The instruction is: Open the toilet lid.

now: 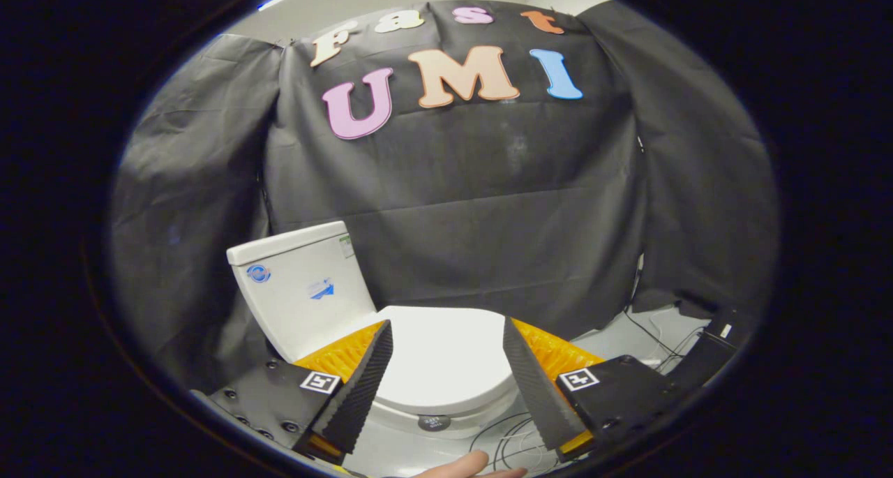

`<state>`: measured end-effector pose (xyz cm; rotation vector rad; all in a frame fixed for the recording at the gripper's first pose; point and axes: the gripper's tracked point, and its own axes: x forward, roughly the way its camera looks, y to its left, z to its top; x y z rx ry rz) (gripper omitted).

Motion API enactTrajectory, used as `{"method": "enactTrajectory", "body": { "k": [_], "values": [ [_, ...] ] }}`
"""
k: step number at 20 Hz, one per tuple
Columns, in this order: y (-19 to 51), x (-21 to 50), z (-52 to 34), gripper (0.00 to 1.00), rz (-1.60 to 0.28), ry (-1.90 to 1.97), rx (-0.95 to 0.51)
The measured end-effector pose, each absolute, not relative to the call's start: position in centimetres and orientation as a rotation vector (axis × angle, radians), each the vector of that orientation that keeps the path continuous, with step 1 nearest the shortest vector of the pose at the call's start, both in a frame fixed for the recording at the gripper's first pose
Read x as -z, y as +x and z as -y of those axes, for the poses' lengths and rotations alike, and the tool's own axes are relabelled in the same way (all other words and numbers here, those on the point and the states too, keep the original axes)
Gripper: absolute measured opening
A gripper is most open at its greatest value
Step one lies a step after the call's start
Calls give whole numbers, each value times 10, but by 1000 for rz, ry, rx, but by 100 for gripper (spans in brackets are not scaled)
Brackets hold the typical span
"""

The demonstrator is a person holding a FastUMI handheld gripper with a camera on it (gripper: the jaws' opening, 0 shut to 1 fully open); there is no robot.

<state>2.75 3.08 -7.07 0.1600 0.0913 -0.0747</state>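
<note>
A white toilet stands on the floor against the black cloth wall. Its lid lies flat and closed over the bowl, and the white tank rises behind it to the left. My gripper hovers above the lid with its fingers spread wide; the lid shows in the gap between them and nothing is held. The fingertips are apart from the lid's surface.
Thin cables curl on the pale floor by the toilet base and run toward the right wall. A small dark round disc lies under the bowl's front rim. A person's hand shows just below the fingers.
</note>
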Motion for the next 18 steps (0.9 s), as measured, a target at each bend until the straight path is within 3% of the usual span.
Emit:
{"method": "enactTrajectory", "body": {
  "k": [11, 18],
  "values": [
    [24, 97, -35, 98, -57, 263, 110],
    [30, 144, -31, 98, -83, 598, 125]
  ]
}}
